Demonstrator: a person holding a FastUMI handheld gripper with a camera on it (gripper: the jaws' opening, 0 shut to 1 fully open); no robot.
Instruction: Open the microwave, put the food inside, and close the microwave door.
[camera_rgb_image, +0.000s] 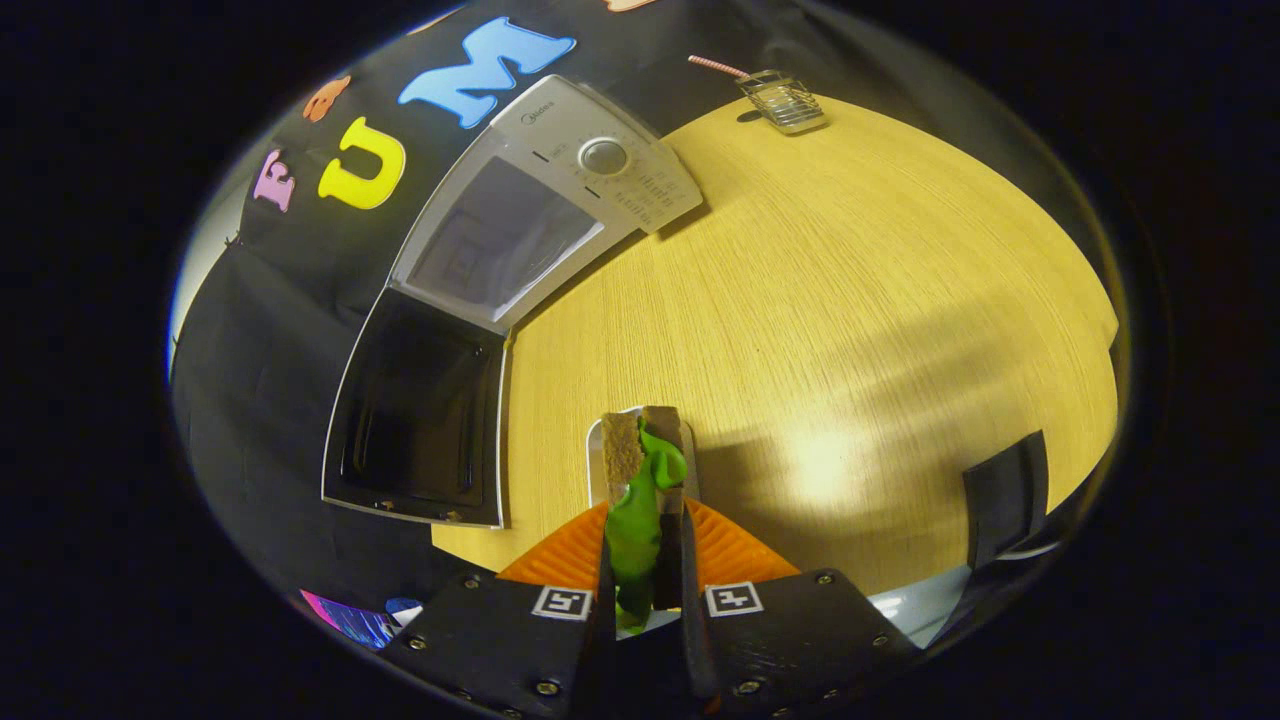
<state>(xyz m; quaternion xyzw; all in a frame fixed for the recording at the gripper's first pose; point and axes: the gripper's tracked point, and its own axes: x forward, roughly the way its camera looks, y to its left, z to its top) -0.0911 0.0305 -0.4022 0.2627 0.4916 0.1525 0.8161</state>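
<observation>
Step 2 of 3: gripper (645, 520) fingers clamp the sandwich (640, 470), near the microwave (540, 215) with its door (420, 410) swung open; next, carry it into the cavity.

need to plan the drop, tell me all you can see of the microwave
The microwave is white with a round knob on its control panel. It stands on the wooden table against the booth wall, well beyond the gripper, which is shut on the food. Its door, dark glass in a pale frame, is swung fully open, showing a pale cavity. Nothing touches it.
</observation>
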